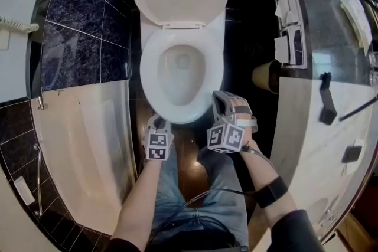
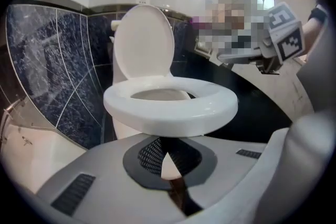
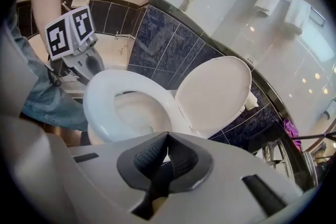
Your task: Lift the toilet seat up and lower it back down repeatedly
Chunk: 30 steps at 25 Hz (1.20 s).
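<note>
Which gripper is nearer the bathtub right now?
Left. The left gripper hangs by the toilet seat's front-left edge, close beside the bathtub; the right gripper is at the seat's front-right edge, with the seat between it and the bathtub.

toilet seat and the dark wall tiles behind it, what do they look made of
The toilet seat looks like moulded white plastic, glossy: smooth rounded edges with soft highlights. The wall tiles look like polished dark blue marble or a ceramic imitation: white veining, thin pale joints, a sheen.
</note>
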Each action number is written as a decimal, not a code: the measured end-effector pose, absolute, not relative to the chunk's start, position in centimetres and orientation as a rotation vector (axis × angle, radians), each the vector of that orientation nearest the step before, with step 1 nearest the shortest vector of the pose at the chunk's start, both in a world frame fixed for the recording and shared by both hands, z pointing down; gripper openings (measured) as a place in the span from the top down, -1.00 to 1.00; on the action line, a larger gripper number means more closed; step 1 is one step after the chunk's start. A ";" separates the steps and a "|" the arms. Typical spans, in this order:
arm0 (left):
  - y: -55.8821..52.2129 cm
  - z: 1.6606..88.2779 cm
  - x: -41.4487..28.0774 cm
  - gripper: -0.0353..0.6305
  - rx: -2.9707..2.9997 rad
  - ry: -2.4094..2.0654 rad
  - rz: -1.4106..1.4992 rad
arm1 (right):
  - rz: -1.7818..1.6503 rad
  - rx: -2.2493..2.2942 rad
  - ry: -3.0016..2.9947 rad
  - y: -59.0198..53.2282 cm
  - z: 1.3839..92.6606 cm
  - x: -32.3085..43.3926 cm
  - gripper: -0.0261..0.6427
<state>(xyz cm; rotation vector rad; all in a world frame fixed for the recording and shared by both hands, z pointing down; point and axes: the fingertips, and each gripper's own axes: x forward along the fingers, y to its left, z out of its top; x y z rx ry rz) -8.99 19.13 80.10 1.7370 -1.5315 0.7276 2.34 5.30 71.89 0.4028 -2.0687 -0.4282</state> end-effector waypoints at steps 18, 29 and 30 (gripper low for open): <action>24.6 93.0 -7.2 0.89 1.659 -1.214 0.974 | -0.261 0.410 -2.054 5.5 80.5 3.1 0.87; 23.0 90.0 -8.3 0.89 1.677 -1.264 0.923 | -0.214 0.456 -2.058 3.7 79.0 2.7 0.87; 22.4 89.0 -8.6 0.89 1.688 -1.283 0.909 | -0.210 0.461 -2.062 3.6 78.4 2.5 0.87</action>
